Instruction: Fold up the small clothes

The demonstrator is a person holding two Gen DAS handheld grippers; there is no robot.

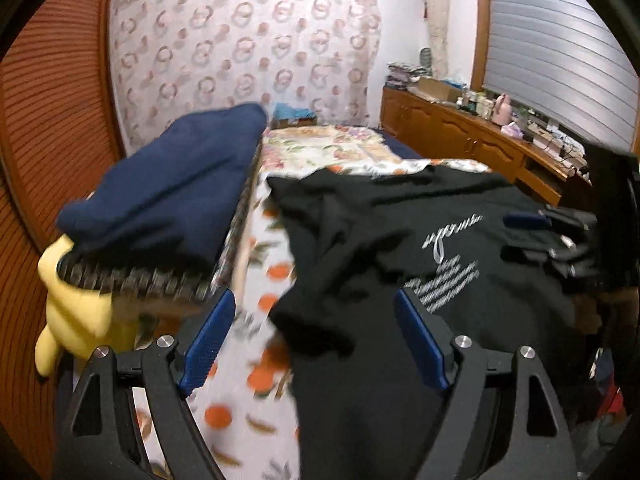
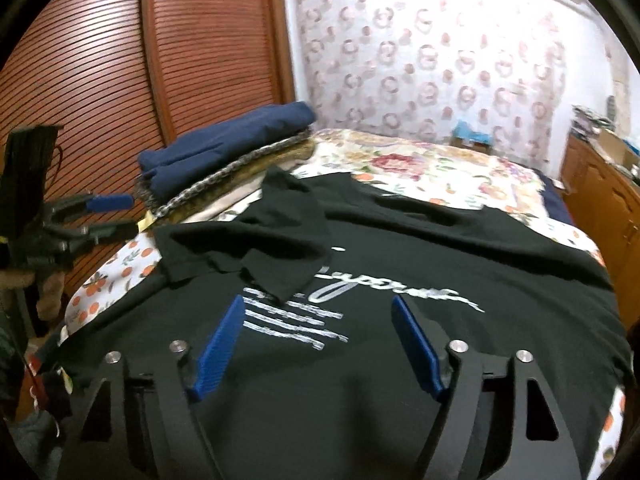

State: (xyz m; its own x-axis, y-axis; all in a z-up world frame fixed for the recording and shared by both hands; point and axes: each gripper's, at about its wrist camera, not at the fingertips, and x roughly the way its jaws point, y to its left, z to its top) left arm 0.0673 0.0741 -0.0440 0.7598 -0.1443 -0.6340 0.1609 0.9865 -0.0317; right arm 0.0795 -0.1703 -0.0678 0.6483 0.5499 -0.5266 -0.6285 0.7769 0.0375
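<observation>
A black T-shirt [image 1: 384, 216] [image 2: 460, 248] with white lettering lies spread on the flowered bedspread [image 1: 260, 344] [image 2: 432, 168]. In the right wrist view its left sleeve [image 2: 280, 232] is folded over onto the chest, touching the print. My left gripper [image 1: 314, 300] is open over the shirt's left edge, with cloth and bedspread showing between its blue pads [image 1: 208, 344]; none of it is pinched. My right gripper [image 2: 318, 302] is open above the printed chest and holds nothing. Each gripper also appears in the other view: the right gripper [image 1: 540, 224] at the shirt's far side, the left gripper [image 2: 108, 204] beyond the bed's left edge.
A folded navy garment [image 1: 172, 184] [image 2: 224, 148] tops a stack of folded clothes at the bed's left side, next to a louvred wooden wardrobe [image 2: 120, 60]. A yellow soft toy [image 1: 76, 312] hangs by the stack. A cluttered wooden cabinet [image 1: 460, 132] runs along the right wall.
</observation>
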